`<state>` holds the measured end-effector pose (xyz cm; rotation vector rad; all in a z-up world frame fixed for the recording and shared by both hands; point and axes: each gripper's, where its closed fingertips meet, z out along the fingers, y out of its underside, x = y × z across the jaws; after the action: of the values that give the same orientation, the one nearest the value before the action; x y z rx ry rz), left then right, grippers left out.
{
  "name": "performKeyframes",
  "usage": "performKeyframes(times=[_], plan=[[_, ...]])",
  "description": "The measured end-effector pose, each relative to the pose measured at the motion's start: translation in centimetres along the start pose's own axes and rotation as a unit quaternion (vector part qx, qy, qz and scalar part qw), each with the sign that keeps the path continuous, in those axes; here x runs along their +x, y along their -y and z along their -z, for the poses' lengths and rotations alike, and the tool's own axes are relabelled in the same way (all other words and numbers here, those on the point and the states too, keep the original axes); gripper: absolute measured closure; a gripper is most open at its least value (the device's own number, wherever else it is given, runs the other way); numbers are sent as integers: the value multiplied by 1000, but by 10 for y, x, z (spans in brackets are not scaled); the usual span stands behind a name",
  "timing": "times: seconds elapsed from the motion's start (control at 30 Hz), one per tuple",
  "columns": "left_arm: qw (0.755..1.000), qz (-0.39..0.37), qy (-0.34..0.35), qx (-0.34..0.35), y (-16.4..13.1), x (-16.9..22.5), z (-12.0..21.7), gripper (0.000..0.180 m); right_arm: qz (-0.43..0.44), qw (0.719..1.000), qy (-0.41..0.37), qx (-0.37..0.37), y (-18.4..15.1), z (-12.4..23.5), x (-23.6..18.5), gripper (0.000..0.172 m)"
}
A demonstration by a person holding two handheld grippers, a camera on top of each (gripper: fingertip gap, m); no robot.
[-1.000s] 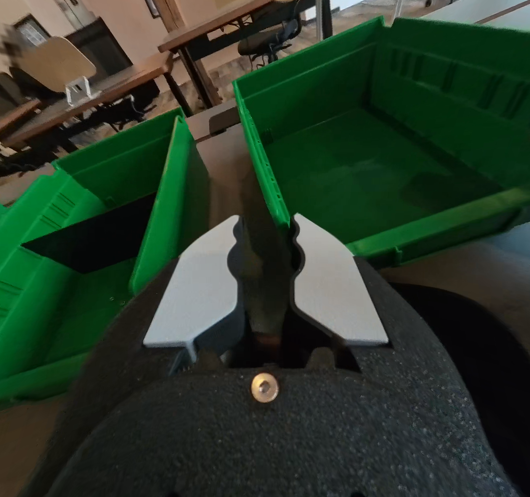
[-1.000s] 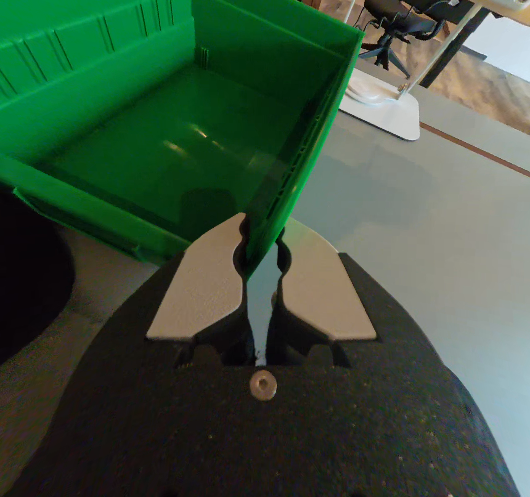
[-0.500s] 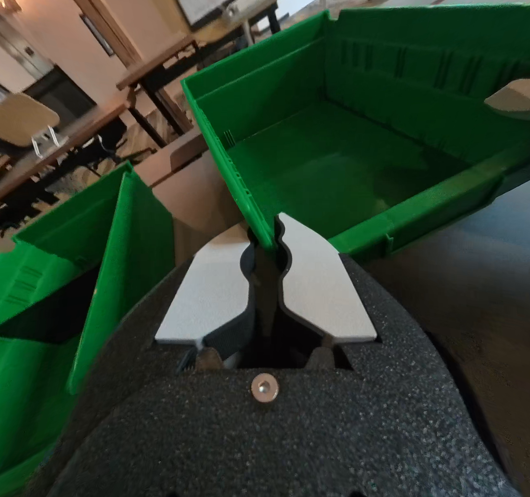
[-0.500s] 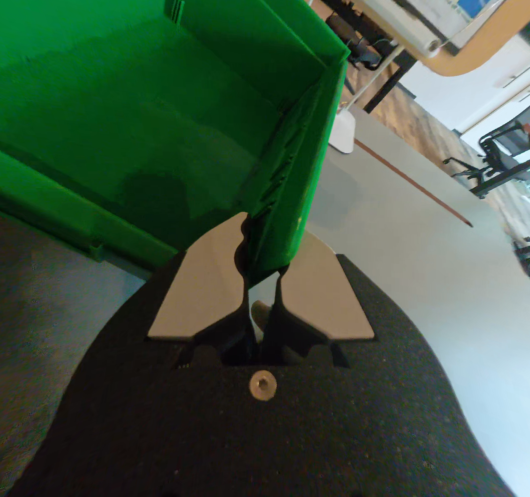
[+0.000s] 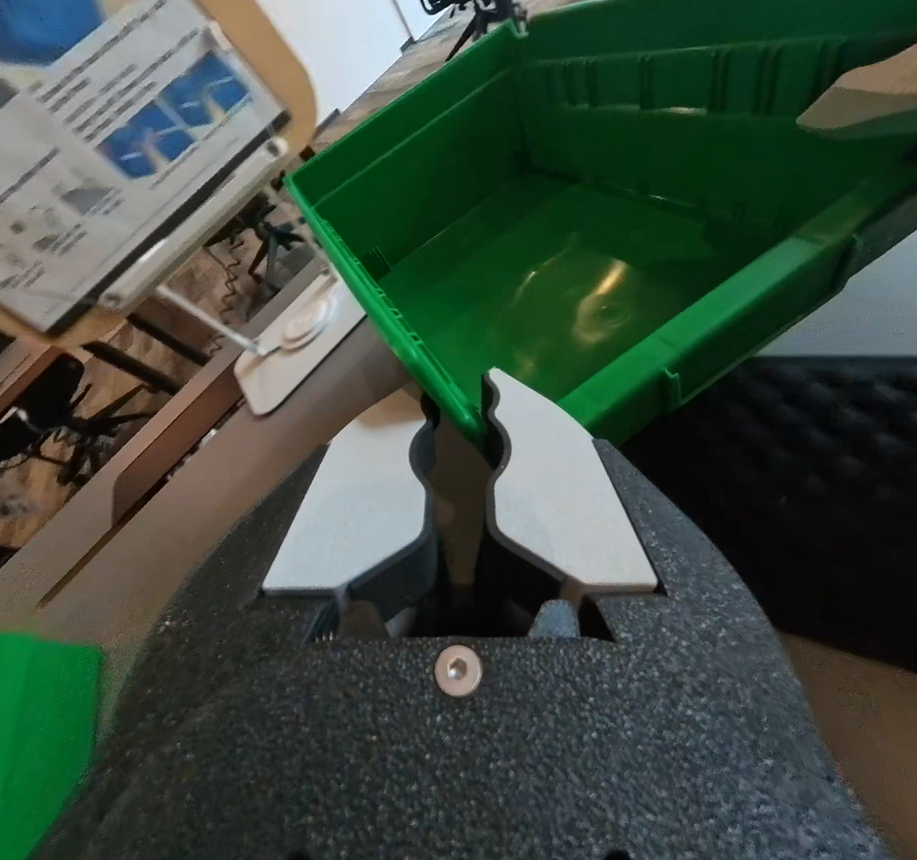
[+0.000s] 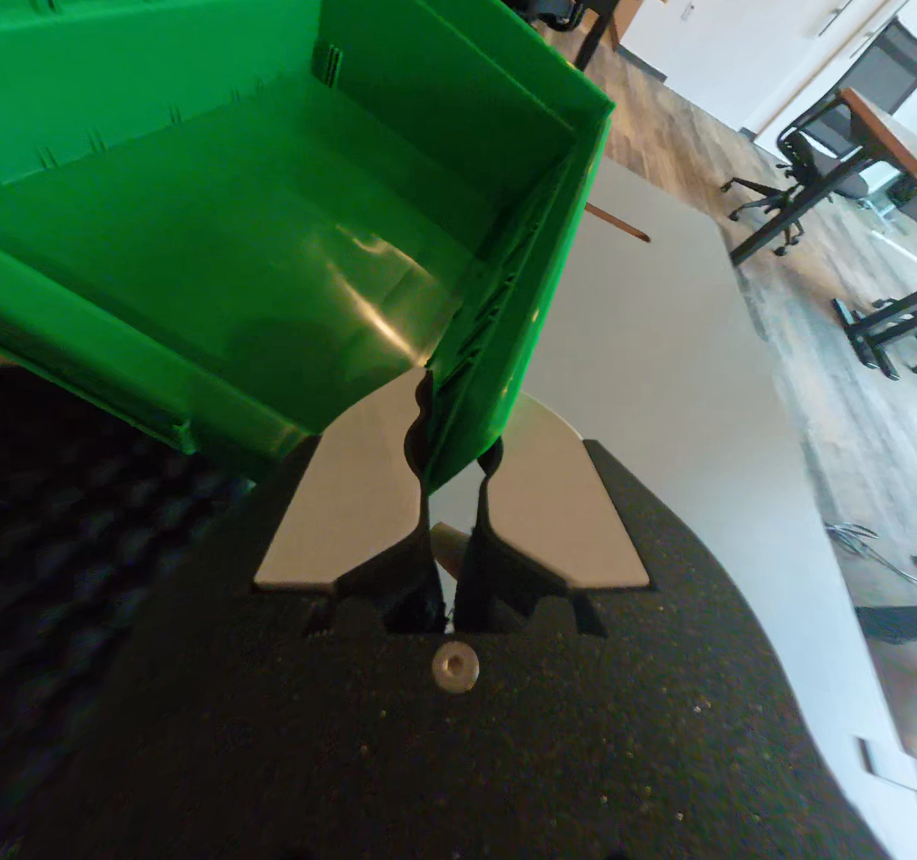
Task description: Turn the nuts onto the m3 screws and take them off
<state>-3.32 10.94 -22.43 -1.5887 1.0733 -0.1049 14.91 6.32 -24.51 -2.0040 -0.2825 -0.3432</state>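
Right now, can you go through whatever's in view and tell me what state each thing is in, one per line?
Green bin: empty, tilted, lifted by its two side walls.
Left gripper: closed on the bin's left wall near the front corner.
Right gripper: closed on the bin's right wall near the front corner.
Second green bin: only a blurred corner shows, contents cannot be told.
Sign stand: upright on the table, blurred.

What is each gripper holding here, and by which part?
Both hold one green bin: left gripper on its left side wall, right gripper on its right side wall.
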Motion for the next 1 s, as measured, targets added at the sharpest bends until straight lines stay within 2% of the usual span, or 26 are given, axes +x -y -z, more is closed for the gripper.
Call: performKeyframes(times=[0.23, 0.43, 0.63, 0.73, 1.0], plan=[[998, -45, -35, 6, 42, 80, -52, 163, 37, 999, -30, -21, -57, -5, 89, 159], [998, -42, -43, 5, 63, 110, -89, 162, 31, 998, -49, -23, -81, -14, 133, 159], [998, -16, -63, -6, 62, 128, -110, 160, 42, 997, -58, -21, -90, -27, 156, 160], [996, 2, -87, -12, 58, 139, -113, 159, 8, 998, -65, -9, -91, -33, 162, 161], [992, -5, -120, -31, 53, 150, -112, 155, 3, 997, -76, 12, -102, -35, 163, 159]])
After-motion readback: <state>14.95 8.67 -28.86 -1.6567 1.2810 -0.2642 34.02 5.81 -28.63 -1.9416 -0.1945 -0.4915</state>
